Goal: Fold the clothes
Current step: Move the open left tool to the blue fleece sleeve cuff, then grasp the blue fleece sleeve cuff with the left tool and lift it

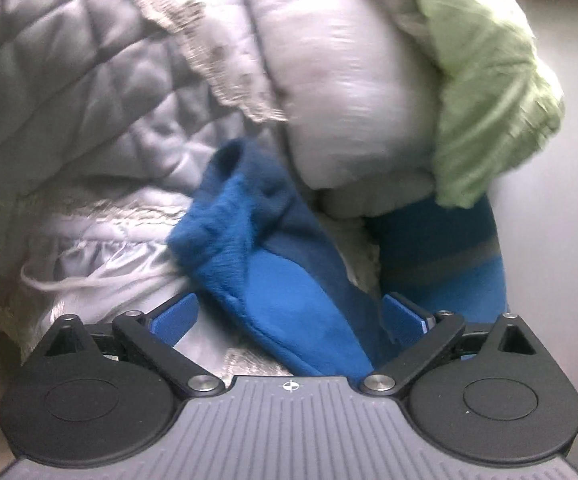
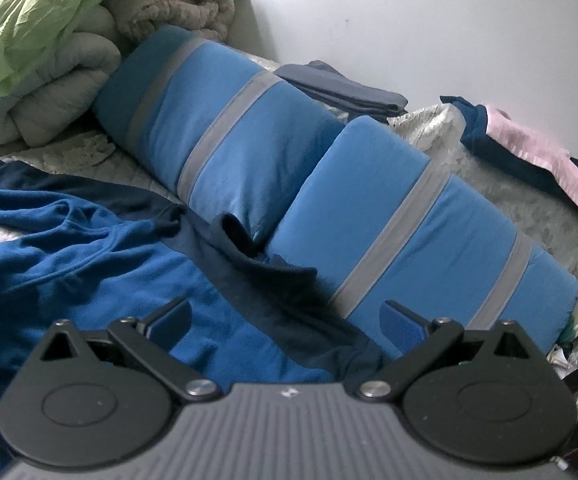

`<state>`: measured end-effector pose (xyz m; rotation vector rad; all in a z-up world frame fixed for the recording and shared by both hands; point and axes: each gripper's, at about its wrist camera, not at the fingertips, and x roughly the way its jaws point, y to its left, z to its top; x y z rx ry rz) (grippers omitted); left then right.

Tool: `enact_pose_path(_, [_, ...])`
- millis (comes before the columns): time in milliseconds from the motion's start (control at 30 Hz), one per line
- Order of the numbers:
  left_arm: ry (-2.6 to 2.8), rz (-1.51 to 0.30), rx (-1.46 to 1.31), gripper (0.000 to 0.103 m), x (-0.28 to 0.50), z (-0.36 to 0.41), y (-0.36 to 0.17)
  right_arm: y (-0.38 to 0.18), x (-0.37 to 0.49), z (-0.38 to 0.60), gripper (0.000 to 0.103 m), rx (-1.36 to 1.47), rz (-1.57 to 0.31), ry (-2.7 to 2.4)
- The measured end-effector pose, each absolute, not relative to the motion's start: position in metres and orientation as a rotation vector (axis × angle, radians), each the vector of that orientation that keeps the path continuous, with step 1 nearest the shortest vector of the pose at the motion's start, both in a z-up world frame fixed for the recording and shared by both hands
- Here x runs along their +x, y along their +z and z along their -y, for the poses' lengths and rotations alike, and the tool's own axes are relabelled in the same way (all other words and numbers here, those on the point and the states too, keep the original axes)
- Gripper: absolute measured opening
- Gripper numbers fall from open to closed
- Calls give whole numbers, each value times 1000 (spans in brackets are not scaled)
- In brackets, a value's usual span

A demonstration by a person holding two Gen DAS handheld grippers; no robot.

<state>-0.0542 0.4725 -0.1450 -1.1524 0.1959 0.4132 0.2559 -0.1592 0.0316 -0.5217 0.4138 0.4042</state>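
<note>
Both pairs of jaws stand wide apart. From the left wrist camera, the left gripper [image 1: 289, 316] has a bunched fold of the blue garment [image 1: 273, 280] lying between its fingers, but neither pad presses the cloth that I can see. Behind the garment sits a rolled grey duvet [image 1: 349, 92], with a light green blanket [image 1: 489, 92] draped over its right side. A quilted grey bedcover [image 1: 69, 92] with a lace edge fills the left of this view, which is blurred.

From the right wrist camera, the right gripper [image 2: 285, 324] hovers low over the same blue garment [image 2: 89, 248], which lies spread and rumpled on the bed, its dark navy part running between the fingers. Just beyond, two blue pillows [image 2: 225, 136] with grey stripes lie side by side. Folded clothes [image 2: 345, 88] rest near the wall, and a navy and pink pile [image 2: 537, 156] lies at the right.
</note>
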Motion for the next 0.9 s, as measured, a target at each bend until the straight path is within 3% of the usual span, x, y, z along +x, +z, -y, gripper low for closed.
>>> enact_pose_path(133, [444,-185,-1220,83,-53,-481,-166,30,256,158,103,-505,-437,419])
enact_pose_path(167, [450,-187,-1228,75,-51,-482,-168,29,256,158,103,-499,-443,423])
enact_pose_path(233, [470,-203,-1226,46,-47,-485,-167,26,255,157,103,-497,-450,430])
enact_pose_path(267, [500,-232,-1211,16,-45,-486,-164,24,255,156,103,-498,-453,433])
enact_pose_path(300, [534,-266,-1193,10,-43,-487,-160,22,254,155,103,-501,-456,436])
enact_pose_path(433, [520,-308,-1025,9,-38,-485,-124,14,254,152,103,-496,-473,458])
enact_pose_path(900, [279,-219,-371,9,22,-425,101,-20,278,81,103,-434,-513,654])
